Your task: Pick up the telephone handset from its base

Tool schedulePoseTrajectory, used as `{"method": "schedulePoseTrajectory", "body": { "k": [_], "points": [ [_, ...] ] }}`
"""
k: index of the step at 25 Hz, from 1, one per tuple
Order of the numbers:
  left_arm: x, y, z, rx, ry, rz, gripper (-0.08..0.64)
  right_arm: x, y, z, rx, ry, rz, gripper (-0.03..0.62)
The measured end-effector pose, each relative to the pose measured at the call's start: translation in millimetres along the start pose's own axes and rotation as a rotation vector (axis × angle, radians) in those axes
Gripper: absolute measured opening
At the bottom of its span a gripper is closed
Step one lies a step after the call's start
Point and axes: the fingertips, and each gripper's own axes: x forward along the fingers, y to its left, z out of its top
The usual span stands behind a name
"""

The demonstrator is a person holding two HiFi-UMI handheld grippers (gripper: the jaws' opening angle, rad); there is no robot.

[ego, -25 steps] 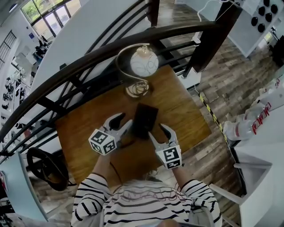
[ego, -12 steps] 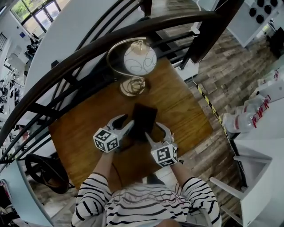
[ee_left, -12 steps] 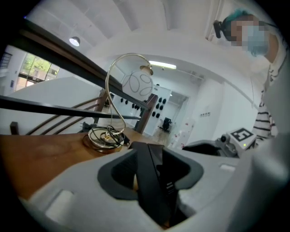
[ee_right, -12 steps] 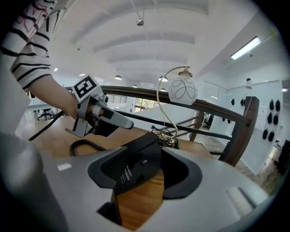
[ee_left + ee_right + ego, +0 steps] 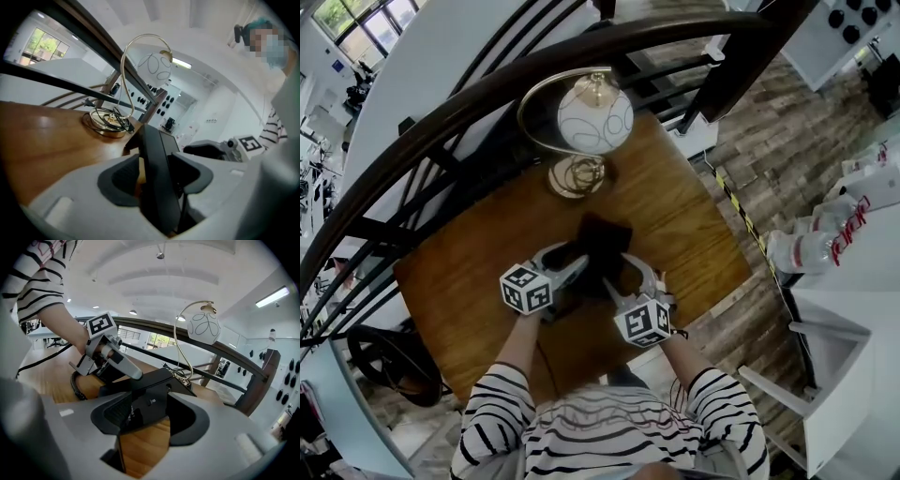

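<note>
The left gripper point(image 5: 567, 262) and right gripper point(image 5: 623, 275) are held side by side with jaws parted. The left's have just been opening, with the telephone point(image 5: 157, 173) between them.

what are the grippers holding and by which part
Nothing gripped yet: left gripper, jaws just opened wider, straddles the handset; right gripper, open, straddles a corner of the base.

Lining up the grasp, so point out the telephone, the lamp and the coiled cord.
telephone point(image 5: 605, 241), head view, middle of its black top.
lamp point(image 5: 595, 120), head view, its white globe shade.
coiled cord point(image 5: 74, 384), right gripper view, the black coil's middle turns.
</note>
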Motion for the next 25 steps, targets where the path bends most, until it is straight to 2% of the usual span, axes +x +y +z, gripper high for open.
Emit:
{"method": "schedulePoseTrajectory", "body": {
  "k": [6,11,14,19,25],
  "points": [
    [5.4,7.3,-3.5,-0.024,0.007,0.007,0.229,10.2,6.8,-10.3,-0.056,0.025,0.024,0.232],
    [11.4,2.5,-10.4,0.034,0.078,0.023,0.225,14.0,8.9,-15.6,-0.072,0.038,0.032,0.235],
    [13.8,2.3,-14.3,0.053,0.110,0.028,0.187,15.0,8.7,-15.9,-0.077,0.037,0.033,0.235],
    [12.9,-1.1,-13.5,0.011,0.114,0.019,0.166,12.3,8.1,-15.2,-0.082,0.046,0.032,0.236],
    [7.7,1.7,-10.4,-0.103,0.079,0.000,0.106,13.9,8.4,-17.7,-0.080,0.044,0.026,0.238]
  ]
}}
